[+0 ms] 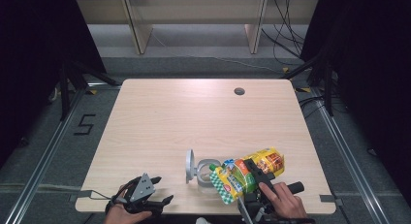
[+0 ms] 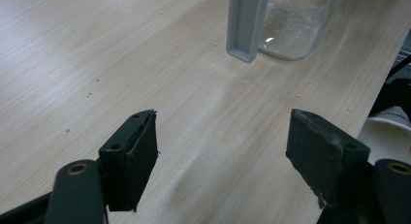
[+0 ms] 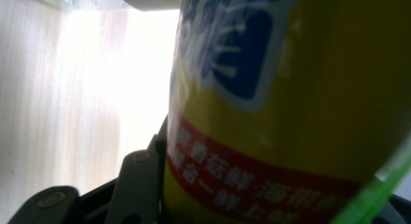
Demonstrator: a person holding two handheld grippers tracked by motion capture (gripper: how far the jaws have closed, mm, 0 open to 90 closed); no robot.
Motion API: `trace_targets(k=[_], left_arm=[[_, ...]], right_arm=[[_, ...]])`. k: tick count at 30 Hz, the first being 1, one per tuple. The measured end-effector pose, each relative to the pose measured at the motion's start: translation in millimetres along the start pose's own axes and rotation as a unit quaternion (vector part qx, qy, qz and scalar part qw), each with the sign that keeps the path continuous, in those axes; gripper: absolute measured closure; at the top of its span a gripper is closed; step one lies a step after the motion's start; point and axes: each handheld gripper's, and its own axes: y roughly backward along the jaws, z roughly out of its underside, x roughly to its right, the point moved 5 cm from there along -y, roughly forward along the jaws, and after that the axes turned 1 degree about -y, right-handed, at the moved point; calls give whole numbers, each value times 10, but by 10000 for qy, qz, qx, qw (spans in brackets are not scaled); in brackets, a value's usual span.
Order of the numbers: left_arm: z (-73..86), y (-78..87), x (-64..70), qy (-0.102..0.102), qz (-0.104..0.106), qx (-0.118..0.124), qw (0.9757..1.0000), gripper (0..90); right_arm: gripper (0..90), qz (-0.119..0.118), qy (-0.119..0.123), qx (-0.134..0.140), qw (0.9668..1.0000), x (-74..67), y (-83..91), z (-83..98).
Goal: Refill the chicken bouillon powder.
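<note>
1. Near the front edge of the table (image 1: 160,117), right of centre: a clear glass jar (image 1: 207,171) lying on its side, grey hinged lid (image 1: 189,166) swung open and standing on edge just left of the jar.
2. Just right of the jar, touching or overlapping its mouth as seen from the high view: a bundle of snack packets (image 1: 247,174), yellow and green, printed film with a red band.
3. Right gripper (image 1: 257,171) at the packets, right of the jar; in the right gripper view the yellow wrapper (image 3: 291,112) presses right up against the camera, with one jaw's frame visible beside it. Looks pinched on the packets, jaws hidden behind the wrapper, so a judgement only.
4. Left gripper (image 1: 157,190) well left of the jar, at the front edge of the table, holding nothing; jaws spread wide over bare wood in the left gripper view, jar (image 2: 295,25) and lid (image 2: 245,25) ahead.
5. Handling, as a judgement: packets probably light, soft, crinkly and slippery; likely to crush, slide or fan apart under a hard squeeze. Best taken across the middle of the bundle, or by a sealed end seam.
6. Jar likely heavy, rigid, smooth and breakable, and free to roll on its side. Best steadied at the body or rim, not by the lid hinge.
</note>
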Motion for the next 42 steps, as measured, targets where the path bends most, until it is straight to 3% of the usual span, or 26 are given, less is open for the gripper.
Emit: trace_targets(k=[1,3,5,6,7,8,9,11,12,13,14,16,21,23,24,25,26,28,31,32,34,37,38,40,41,42], left_arm=[[1,-3,-3,-10,12,0,10000,262],[6,2,-16,-59,-13,-65,10000,262],[0,-8,-8,29,-16,16,10000,262],[0,-8,-7,39,-15,17,10000,262],[1,-7,-7,39,-14,16,10000,262],[2,-6,-10,27,-15,4,10000,262],[3,-11,-4,71,-1,12,10000,262],[10,-5,-15,1,-16,-58,10000,262],[11,-4,-18,-17,-34,-69,10000,262],[9,-1,-16,-13,-6,-70,10000,262],[4,-7,-10,36,-9,-6,10000,262],[11,0,-19,-15,-9,-64,10000,262],[9,-5,-9,34,-3,-26,10000,262],[14,1,-21,-9,-40,-111,9999,262],[14,0,-21,-10,-38,-110,9999,262],[14,1,-21,-9,-38,-109,9999,262],[14,1,-21,-10,-38,-106,9999,262],[12,-1,-14,-1,0,-56,10000,262],[13,-2,-20,-4,-36,-61,10000,262],[13,-2,-21,-4,-32,-71,10000,262],[13,-3,-21,-4,-31,-73,10000,262],[14,-3,-19,-3,-34,-82,10000,262],[13,-3,-20,-4,-37,-80,10000,262],[13,-2,-21,-5,-37,-81,10000,262],[13,-2,-21,-7,-40,-85,10000,262],[13,-2,-20,-6,-39,-81,10000,262]], right_arm=[[561,0,-182,-67,9998,-36,2,6],[562,8,-120,-144,9998,-54,0,3],[562,167,354,-1,9992,2,-26,-24],[562,51,507,-226,9984,2,3,-18],[563,154,448,-104,9988,-10,-15,-26],[569,127,653,-181,9976,8,-4,-34],[572,111,659,-299,9973,1,10,-28],[574,232,925,-146,9953,43,-18,-46],[575,174,650,-144,9976,1,-20,-42],[575,170,685,-141,9974,3,-24,-42],[576,177,444,-177,9987,-40,-25,-24],[578,183,807,-173,9964,1,-28,-39],[581,164,911,-221,9955,20,-40,-33],[581,198,1074,-211,9938,51,-38,-44],[581,176,1551,-299,9873,115,-28,-49],[581,175,1293,-440,9905,76,-9,-27],[582,180,1666,-344,9853,123,-20,-62],[581,195,1817,-292,9827,145,-26,-84],[582,198,1654,-456,9850,110,-6,-62],[582,207,2071,-336,9775,159,-22,-97],[582,214,2019,-337,9786,165,-19,-92],[582,256,2200,-362,9745,184,-25,-100],[582,253,2101,-405,9765,168,-22,-87],[585,251,2352,-334,9710,208,-29,-122],[591,244,2272,-377,9728,197,-24,-113],[595,242,2314,-386,9718,201,-23,-118]])
